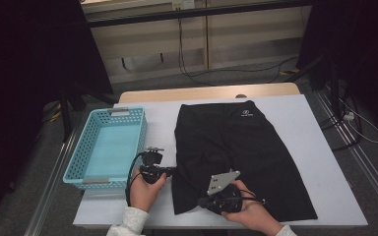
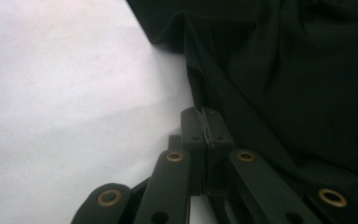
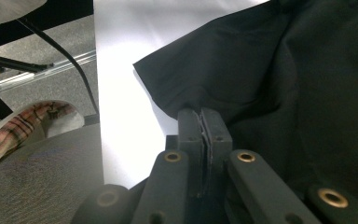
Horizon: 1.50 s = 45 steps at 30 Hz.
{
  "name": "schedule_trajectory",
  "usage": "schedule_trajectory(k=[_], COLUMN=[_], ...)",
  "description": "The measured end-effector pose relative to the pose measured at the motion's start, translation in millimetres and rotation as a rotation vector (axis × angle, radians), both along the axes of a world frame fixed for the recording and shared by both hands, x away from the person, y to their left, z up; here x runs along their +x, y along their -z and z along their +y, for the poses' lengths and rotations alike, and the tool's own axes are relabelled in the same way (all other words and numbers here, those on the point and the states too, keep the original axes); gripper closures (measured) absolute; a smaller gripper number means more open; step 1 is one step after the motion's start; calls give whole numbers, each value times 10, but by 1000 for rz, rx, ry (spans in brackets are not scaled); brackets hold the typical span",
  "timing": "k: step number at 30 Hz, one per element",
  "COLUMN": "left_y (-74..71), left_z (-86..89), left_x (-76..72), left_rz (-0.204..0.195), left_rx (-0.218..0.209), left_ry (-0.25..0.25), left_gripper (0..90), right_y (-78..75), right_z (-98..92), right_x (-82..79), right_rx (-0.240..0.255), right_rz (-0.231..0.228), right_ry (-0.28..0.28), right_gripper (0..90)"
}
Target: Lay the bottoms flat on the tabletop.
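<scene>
White table (image 1: pixel 320 147) carries black shorts (image 1: pixel 236 152) spread at its middle, with a blue basket (image 1: pixel 74 167) to the left. Left tongs (image 2: pixel 204 116) are clamped on the shorts' left hem; right tongs (image 3: pixel 203 119) pinch the near hem. Thin fabric could slip free if lifted unevenly. Both hands rest low at the near edge, palms cradling the tools.

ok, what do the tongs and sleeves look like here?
Both tongs are black. The left tongs trail a looped black cable; the right tongs carry a grey three-cornered plate with small holes. In the gripper views, the black linkage arms have brass-coloured rivets. The person's sleeves are light grey.
</scene>
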State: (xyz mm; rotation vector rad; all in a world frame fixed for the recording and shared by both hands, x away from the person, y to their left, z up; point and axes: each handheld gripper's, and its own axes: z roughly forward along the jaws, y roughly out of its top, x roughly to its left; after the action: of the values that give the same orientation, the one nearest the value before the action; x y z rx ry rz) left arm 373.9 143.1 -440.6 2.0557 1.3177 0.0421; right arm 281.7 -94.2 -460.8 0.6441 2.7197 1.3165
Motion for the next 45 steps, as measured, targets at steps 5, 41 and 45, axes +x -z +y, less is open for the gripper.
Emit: schedule_trajectory(k=[5, 41, 45], left_y=[0, -116, -87], left_z=[-1, 16, 42], left_x=[-1, -121, -123], left_rz=[3, 1, 6], left_rx=[2, -7, 5], left_ry=[3, 16, 11], left_gripper=[895, 893, 895], right_y=[-6, -106, -116], right_z=[-2, -10, 5], right_x=[-6, -106, -108], right_rx=[2, 56, 35], right_rz=[2, 33, 17], right_ry=[0, -58, -43], right_gripper=[882, 874, 738])
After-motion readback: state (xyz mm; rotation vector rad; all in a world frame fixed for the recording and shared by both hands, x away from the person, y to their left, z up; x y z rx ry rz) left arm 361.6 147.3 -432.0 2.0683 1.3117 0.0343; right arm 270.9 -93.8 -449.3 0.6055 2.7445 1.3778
